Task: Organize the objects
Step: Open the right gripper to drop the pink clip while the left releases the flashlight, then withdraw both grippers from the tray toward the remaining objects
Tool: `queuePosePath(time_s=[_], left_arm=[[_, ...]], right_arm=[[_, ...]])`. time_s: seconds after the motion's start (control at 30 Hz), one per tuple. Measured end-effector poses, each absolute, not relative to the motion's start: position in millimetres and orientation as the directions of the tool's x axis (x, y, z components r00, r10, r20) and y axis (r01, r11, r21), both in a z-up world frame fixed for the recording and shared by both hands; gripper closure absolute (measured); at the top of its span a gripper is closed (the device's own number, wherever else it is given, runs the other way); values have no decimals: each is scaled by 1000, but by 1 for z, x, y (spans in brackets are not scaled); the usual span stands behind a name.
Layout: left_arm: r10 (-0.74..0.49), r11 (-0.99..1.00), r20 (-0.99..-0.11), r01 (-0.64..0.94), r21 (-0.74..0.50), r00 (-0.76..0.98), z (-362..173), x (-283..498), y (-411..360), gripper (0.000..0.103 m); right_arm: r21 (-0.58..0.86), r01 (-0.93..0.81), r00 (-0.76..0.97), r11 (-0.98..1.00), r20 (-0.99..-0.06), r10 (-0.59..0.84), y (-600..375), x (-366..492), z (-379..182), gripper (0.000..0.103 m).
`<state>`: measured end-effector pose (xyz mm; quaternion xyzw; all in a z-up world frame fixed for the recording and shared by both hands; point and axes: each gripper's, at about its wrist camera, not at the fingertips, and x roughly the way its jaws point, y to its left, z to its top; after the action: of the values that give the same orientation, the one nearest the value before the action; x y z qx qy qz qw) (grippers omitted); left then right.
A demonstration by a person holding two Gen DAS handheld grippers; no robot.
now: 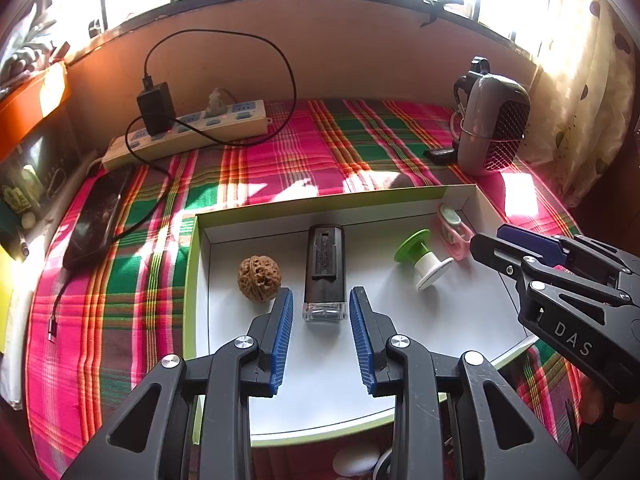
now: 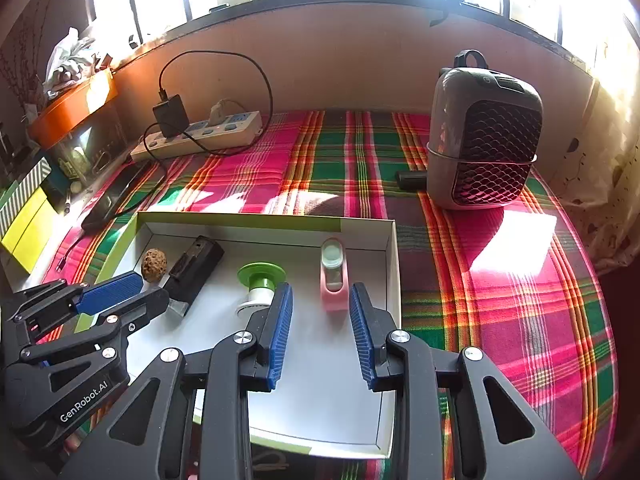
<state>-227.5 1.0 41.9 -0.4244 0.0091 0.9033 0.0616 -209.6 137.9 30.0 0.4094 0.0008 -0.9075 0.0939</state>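
hovering over the white box (image 1: 202, 280), the left gripper (image 1: 321, 300) stood spread wide, empty, just short of the black usb stick (image 1: 324, 270); the right gripper (image 2: 321, 298), likewise spread and empty, faced the pink clip (image 2: 334, 278).

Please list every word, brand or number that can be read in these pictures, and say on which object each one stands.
"DAS": on the right gripper body, seen from the left wrist view.
"GenRobot.AI": on the left gripper body, seen from the right wrist view.
Markings on the power strip and the black flash drive: too small to read.
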Motion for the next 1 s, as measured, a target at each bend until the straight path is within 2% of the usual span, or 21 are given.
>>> queuePosePath(time_s=[0.4, 1.0], left_arm=[[94, -995, -735, -87, -48, -671, 55, -171, -19, 76], [216, -976, -735, -142, -163, -642, 34, -103, -66, 76]], right_arm=[[75, 181, -681, -981, -709, -181, 131, -153, 43, 72], [61, 177, -658, -982, -735, -164, 126, -66, 20, 72]])
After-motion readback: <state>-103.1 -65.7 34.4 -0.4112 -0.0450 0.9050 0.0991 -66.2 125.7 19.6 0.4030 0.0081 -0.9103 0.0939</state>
